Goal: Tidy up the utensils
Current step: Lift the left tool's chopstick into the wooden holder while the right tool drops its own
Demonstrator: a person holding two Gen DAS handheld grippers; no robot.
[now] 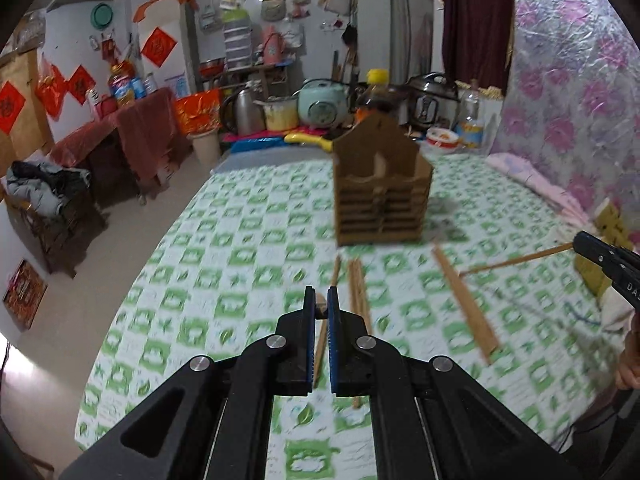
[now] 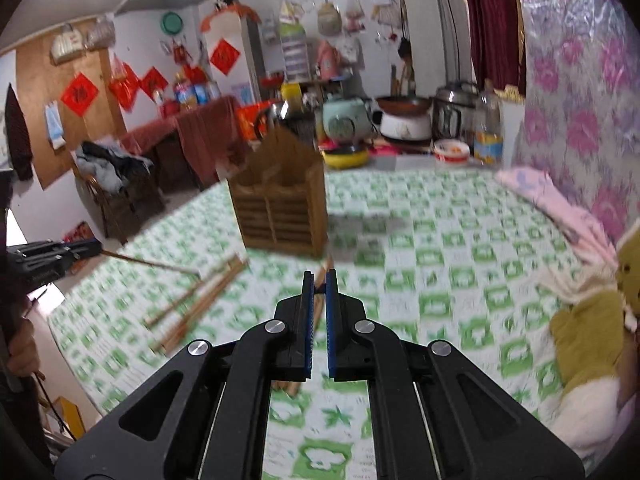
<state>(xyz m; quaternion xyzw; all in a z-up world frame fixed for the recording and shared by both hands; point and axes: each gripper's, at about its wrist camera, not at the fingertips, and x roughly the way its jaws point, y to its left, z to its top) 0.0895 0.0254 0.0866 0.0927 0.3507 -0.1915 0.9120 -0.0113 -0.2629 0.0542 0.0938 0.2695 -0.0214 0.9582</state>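
Left wrist view: the left tool (image 1: 321,300) is closed down on one wooden chopstick (image 1: 320,350), whose end shows between the blue pads while its shaft runs down beneath the jaws, above the green-and-white checked surface (image 1: 248,276). Ahead stands the wooden utensil holder (image 1: 382,196), upright, with a peaked back panel and slatted front; the blur hides what is in its compartments. Between holder and tool lie loose chopsticks (image 1: 358,292) on the cloth, and a further pair (image 1: 466,300) lies angled to the right. At the right edge the right tool (image 1: 580,245) grips the end of a second chopstick (image 1: 516,260), which slants out over the surface.

Right wrist view: the right tool (image 2: 319,282) has its pads nearly together on that thin stick (image 2: 318,312), of which only short pieces show between and below the jaws. The holder (image 2: 280,204) stands ahead and slightly left. Scattered chopsticks (image 2: 196,304) lie left of centre. At the left edge, the left tool (image 2: 96,247) holds its chopstick (image 2: 148,262) clear of the cloth, with part of a hand (image 2: 22,348) below.
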